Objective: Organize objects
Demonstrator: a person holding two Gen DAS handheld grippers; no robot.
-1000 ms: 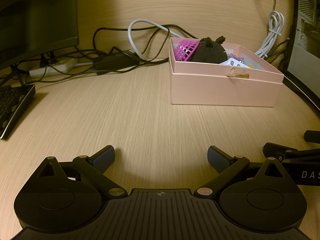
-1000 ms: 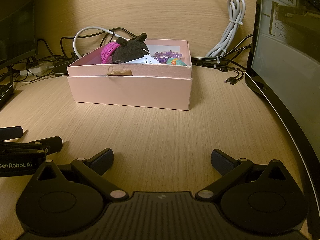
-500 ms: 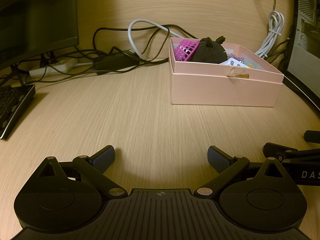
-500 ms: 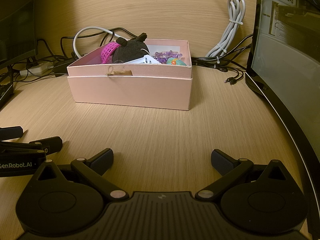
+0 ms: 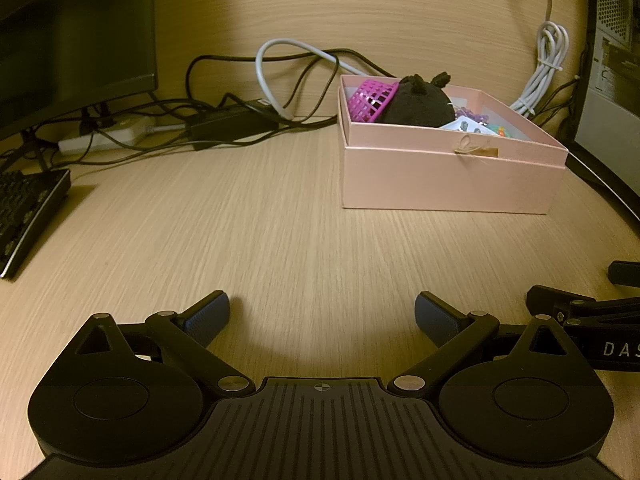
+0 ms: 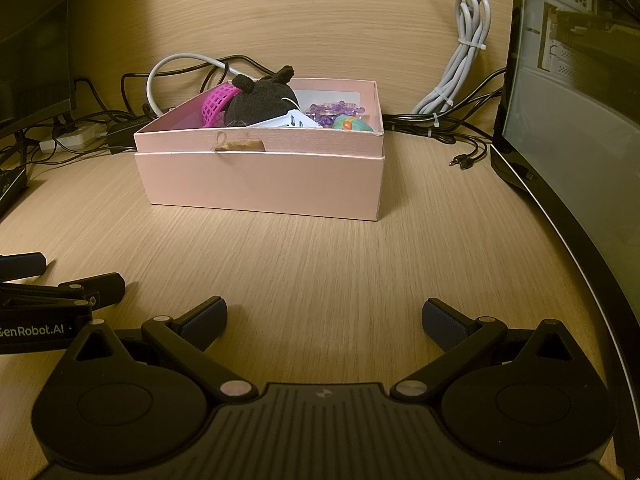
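A pink box (image 5: pixel 448 180) (image 6: pixel 264 184) stands on the wooden desk, well ahead of both grippers. Inside it lie a black plush toy (image 5: pixel 418 100) (image 6: pixel 262 98), a magenta mesh basket (image 5: pixel 370 96) (image 6: pixel 216 104), purple beads (image 6: pixel 334 110), a white item (image 6: pixel 290 120) and a green-orange toy (image 6: pixel 352 123). My left gripper (image 5: pixel 322 314) is open above bare desk with nothing between its fingers. My right gripper (image 6: pixel 324 320) is also open and holds nothing. Each gripper shows at the edge of the other's view, the right one (image 5: pixel 592 308) and the left one (image 6: pixel 52 288).
Tangled black and white cables (image 5: pixel 256 116) and a power strip (image 5: pixel 100 138) lie along the back wall. A monitor (image 5: pixel 72 40) and keyboard (image 5: pixel 24 216) sit at the left. A computer case (image 6: pixel 580 92) stands at the right, with a bundled grey cable (image 6: pixel 460 80) beside it.
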